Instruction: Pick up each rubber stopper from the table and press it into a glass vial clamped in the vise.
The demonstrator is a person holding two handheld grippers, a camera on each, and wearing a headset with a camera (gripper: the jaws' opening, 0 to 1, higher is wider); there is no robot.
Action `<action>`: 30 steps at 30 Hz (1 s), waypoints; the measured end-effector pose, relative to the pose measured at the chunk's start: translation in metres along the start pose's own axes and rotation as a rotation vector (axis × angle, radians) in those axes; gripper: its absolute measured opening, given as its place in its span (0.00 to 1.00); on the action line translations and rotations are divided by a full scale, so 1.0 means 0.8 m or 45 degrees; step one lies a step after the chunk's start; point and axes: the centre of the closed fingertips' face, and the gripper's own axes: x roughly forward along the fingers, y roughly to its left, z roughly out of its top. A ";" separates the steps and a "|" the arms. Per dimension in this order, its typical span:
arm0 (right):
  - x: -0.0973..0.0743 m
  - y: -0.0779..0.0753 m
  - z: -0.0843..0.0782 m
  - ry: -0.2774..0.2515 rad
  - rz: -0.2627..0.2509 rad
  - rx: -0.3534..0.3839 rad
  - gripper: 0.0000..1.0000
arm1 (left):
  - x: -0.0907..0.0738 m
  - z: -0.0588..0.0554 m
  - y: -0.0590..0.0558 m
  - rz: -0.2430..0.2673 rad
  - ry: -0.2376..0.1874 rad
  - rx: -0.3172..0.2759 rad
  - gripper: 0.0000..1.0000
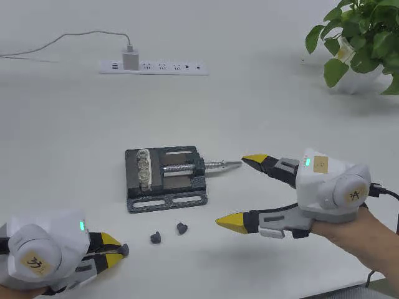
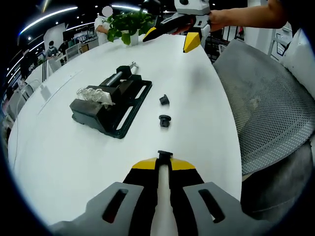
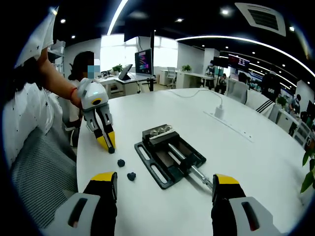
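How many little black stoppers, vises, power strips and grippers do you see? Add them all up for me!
Rubber stoppers: 3 (two lying loose, one pinched in the left gripper)
Vise: 1
Power strip: 1
Grippers: 2 (the left gripper, shut, and the right gripper, open)
Total: 7

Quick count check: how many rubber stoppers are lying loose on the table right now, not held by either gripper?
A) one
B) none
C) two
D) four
C. One stopper and a second stopper lie loose on the table in front of the vise; a third stopper is pinched in the left gripper.
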 end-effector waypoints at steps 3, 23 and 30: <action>0.002 0.006 0.005 -0.006 0.014 -0.004 0.77 | 0.000 0.003 0.002 0.005 -0.010 -0.028 0.04; 0.011 0.062 0.075 -0.010 0.262 -0.007 0.50 | -0.046 0.116 0.006 0.010 -0.355 -0.187 0.03; 0.011 0.085 0.098 -0.009 0.361 -0.059 0.42 | -0.060 0.147 -0.005 -0.016 -0.423 -0.183 0.03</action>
